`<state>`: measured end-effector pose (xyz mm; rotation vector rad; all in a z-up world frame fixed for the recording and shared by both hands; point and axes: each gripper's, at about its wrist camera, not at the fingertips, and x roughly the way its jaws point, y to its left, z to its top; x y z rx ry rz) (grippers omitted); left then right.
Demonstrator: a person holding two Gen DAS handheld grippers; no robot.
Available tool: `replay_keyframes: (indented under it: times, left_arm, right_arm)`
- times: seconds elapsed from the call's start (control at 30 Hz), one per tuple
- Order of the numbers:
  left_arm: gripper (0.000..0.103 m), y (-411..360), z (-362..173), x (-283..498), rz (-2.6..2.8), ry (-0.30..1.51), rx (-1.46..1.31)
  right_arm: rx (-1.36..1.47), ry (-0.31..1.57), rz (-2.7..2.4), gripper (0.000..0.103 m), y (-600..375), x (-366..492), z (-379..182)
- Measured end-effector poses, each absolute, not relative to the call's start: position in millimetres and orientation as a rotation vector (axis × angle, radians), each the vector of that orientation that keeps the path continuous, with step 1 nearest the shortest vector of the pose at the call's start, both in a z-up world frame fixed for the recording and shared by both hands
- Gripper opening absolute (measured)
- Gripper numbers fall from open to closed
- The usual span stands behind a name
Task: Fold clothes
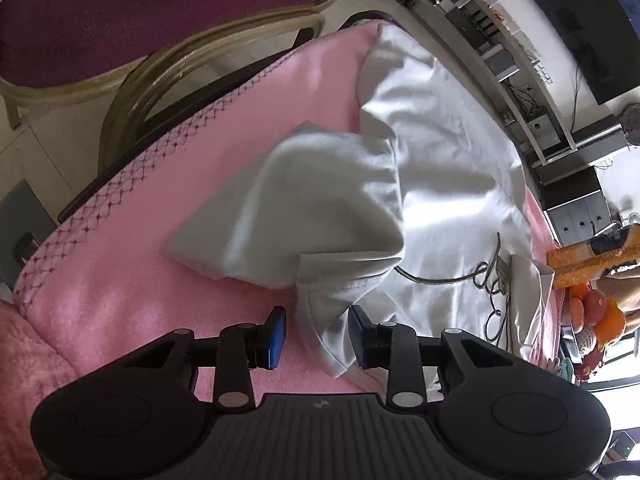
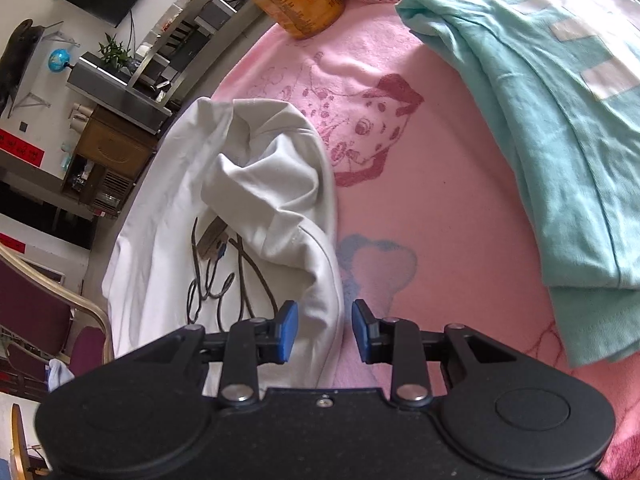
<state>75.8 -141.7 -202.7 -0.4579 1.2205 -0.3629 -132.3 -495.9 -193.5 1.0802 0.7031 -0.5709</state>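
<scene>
Left hand-held gripper [image 1: 317,336] open astride white shirt [image 1: 432,168], pink blanket [image 1: 120,264]

- The left gripper [image 1: 317,336] was black, with blue pads [image 1: 277,338] and round silver screws.
- The right gripper [image 2: 325,332] looked the same: black, blue pads [image 2: 289,332], silver screws.
</scene>
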Motion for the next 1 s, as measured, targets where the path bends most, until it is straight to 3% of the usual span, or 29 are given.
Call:
replay_keyframes:
  times: [0.13,0.3,0.43,0.47,0.77,1.0]
  left_arm:
    - [0.019,-143.3,-204.8,76.3,-0.362,1.207,-0.449]
    - [0.017,-142.9,-205.7,75.8,-0.356,1.182,-0.440]
    - [0.003,-142.6,-204.6,76.4,-0.348,1.159,-0.427]
    - [0.003,-143.7,-201.5,76.1,-0.351,1.146,-0.413]
    - [0.001,-156.8,-143.1,62.4,-0.454,1.015,-0.317]
    - [0.002,-160.9,-142.2,50.2,-0.387,1.028,-0.133]
  right_arm:
    - [1.054,0.697,-0.595,0.030,-503.5,-127.4,-191.6]
    - [1.029,0.713,-0.602,0.030,-508.0,-114.4,-197.0]
    - [0.950,0.697,-0.622,0.025,-505.4,-104.9,-194.6]
    - [0.937,0.686,-0.632,0.005,-505.3,-104.1,-194.0]
    - [1.026,0.481,-0.670,0.003,-503.7,-163.0,-140.6]
    - [1.015,0.580,-0.715,0.003,-483.0,-214.2,-135.2]
